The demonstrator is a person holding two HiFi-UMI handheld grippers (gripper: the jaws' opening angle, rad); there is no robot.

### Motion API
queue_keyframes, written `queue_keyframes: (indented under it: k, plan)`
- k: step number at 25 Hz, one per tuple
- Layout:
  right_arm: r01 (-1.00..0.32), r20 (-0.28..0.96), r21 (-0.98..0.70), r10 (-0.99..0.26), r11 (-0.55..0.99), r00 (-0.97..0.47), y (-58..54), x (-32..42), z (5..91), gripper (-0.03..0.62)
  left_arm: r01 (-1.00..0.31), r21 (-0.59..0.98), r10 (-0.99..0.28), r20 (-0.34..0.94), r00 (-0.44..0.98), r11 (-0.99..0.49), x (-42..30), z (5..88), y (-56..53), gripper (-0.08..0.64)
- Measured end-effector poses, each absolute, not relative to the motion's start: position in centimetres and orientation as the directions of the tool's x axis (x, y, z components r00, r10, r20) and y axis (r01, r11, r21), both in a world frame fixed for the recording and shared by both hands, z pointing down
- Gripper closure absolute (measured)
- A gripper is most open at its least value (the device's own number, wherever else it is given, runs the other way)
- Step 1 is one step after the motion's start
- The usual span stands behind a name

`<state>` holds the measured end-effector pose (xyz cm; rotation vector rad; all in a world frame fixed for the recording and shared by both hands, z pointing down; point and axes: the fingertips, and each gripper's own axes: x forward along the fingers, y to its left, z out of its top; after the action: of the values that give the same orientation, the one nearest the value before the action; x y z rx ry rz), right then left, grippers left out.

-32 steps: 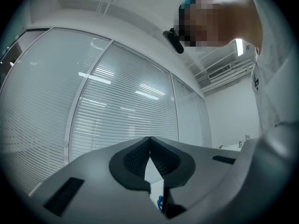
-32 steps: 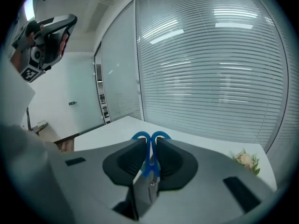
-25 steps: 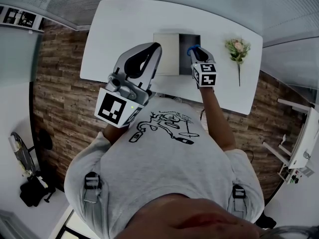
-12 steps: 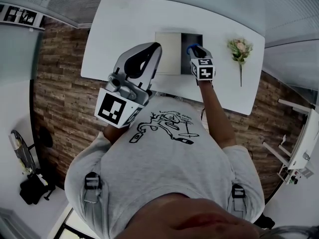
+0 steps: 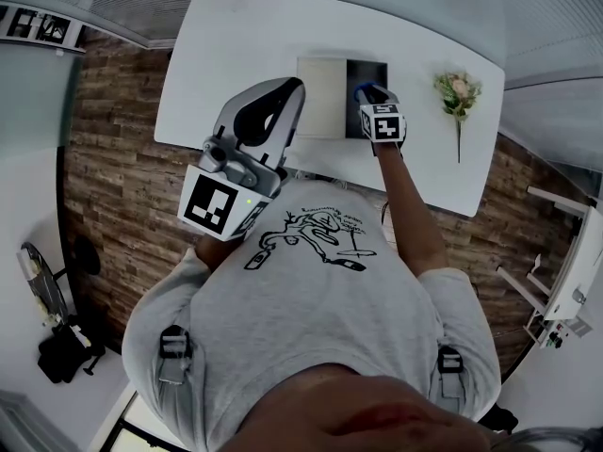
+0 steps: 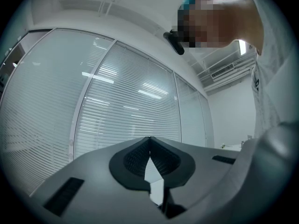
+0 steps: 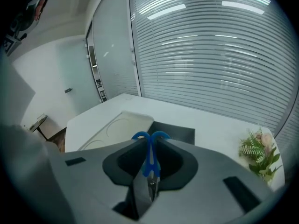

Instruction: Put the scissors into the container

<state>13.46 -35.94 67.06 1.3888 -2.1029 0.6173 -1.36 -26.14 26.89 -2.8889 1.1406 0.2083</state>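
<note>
Blue-handled scissors (image 7: 148,158) are clamped between the jaws of my right gripper (image 7: 150,141), handle loops forward and blades pointing back at the camera. In the head view this right gripper (image 5: 369,96) hovers over the near edge of the container's dark open half (image 5: 367,72), with the scissors' blue loops (image 5: 361,90) showing at its tip. The container (image 7: 178,131) lies just ahead, its cream lid (image 7: 119,129) covering the left half. My left gripper (image 5: 290,90) is held raised in front of the person's chest, shut with nothing in it, and looks at window blinds.
The container sits on a white table (image 5: 236,55). An artificial flower sprig (image 5: 458,92) lies to the container's right, seen too in the right gripper view as the flower sprig (image 7: 258,150). Wood flooring surrounds the table.
My right gripper has sunk and tipped down toward the container's dark opening, carrying the scissors. The left gripper has stayed put.
</note>
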Motion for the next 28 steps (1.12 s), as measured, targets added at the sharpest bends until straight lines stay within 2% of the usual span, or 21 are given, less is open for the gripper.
queue_keyframes:
  k: [28]
  plan:
    - [-0.932,0.775,-0.050,-0.574,0.360,-0.263,-38.9,13.2,71.6,0.512,-0.695,0.034,-0.694,-0.110,0.712,-0.718,-3.2,27.7,-26.5,0.540]
